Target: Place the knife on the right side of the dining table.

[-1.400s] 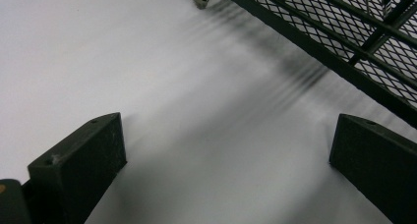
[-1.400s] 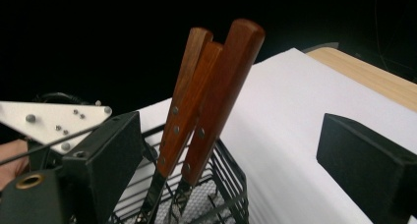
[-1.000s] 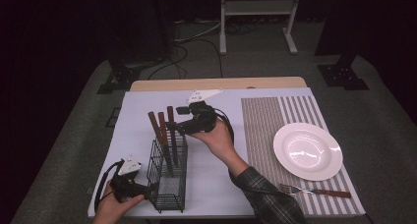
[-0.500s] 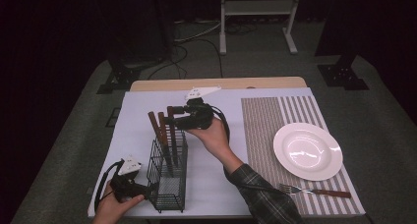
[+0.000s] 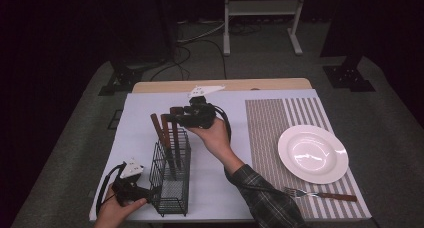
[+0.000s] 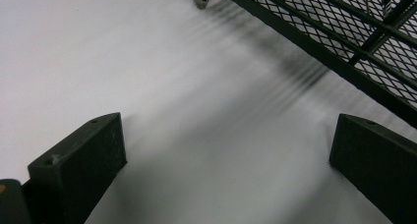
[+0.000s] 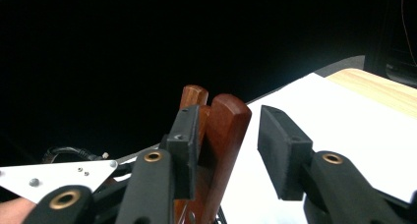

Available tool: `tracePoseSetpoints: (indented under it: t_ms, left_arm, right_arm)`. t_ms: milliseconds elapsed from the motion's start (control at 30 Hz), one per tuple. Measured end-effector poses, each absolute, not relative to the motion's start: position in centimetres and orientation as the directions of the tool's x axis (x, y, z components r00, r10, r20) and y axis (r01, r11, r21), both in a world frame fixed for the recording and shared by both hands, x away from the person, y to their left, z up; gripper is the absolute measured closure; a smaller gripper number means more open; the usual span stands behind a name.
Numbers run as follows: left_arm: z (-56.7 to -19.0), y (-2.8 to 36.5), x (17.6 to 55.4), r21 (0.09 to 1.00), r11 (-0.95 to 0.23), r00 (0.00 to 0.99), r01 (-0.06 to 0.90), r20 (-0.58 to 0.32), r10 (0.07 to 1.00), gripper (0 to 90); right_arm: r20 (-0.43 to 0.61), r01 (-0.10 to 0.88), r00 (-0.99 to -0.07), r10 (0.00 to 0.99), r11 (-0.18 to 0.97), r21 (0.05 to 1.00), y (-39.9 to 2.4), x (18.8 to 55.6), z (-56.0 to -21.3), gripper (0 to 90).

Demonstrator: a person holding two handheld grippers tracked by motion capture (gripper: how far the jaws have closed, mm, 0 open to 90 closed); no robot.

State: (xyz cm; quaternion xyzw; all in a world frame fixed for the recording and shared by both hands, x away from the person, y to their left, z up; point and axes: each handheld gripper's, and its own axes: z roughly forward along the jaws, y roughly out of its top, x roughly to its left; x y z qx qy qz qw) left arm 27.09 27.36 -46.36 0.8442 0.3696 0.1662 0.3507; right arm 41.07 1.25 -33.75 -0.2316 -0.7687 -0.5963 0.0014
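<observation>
We see the right gripper (image 5: 172,119) held level over the white table sheet (image 5: 135,123), its black jaws pointing at the tops of the brown wooden utensil handles (image 5: 170,133) that stand upright and slightly tilted in the black wire-mesh caddy (image 5: 172,188); in the right gripper view the rounded reddish-brown wooden handle (image 7: 223,135) stands between the jaws, one pad lying against its side, the other pad still apart from it with a gap showing; the jaws have just been closing, yet they do not clamp the handle on both sides; a second, narrower handle (image 7: 193,94) rises just behind the first. The left gripper (image 5: 145,192) rests low at the near left corner of the caddy; in the left gripper view its jaws stand wide apart over bare sheet, the caddy's mesh wall (image 6: 373,42) just beyond them, nothing between the pads. Well apart to the right, a round white plate (image 5: 312,153) lies on the grey striped placemat (image 5: 270,128), with a wooden-handled fork (image 5: 320,194) near its front edge.
</observation>
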Motion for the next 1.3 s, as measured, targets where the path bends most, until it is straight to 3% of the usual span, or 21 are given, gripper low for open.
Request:
tracePoseSetpoints:
  t_ms: [233, 533, 933, 1300]
  left_arm:
    - [-46.4, 27.4, 27.1, 0.715, -0.481, 0.672, 0.507, 0.022, 0.74, 0.0]
    - [-46.3, 27.4, 27.1, 0.714, -0.482, 0.672, 0.508, 0.022, 0.74, 0.0]
    - [-46.3, 27.4, 27.1, 0.714, -0.481, 0.672, 0.508, 0.022, 0.74, 0.0]
    - [-46.4, 27.3, 27.1, 0.716, -0.479, 0.671, 0.508, 0.02, 0.741, 0.0]
  right_arm:
    - [0.28, 0.354, -0.899, 0.338, 0.182, 0.917, 1.5, 40.9, -33.6, 70.1]
    - [0.278, 0.347, -0.902, 0.331, 0.171, 0.922, 1.0, 40.3, -33.4, 70.8]
    - [0.294, 0.335, -0.925, 0.242, 0.15, 0.93, 0.3, 38.1, -32.5, 75.9]
    - [0.232, 0.273, -0.942, 0.241, 0.154, 0.95, 0.4, 37.1, -30.7, 77.4]
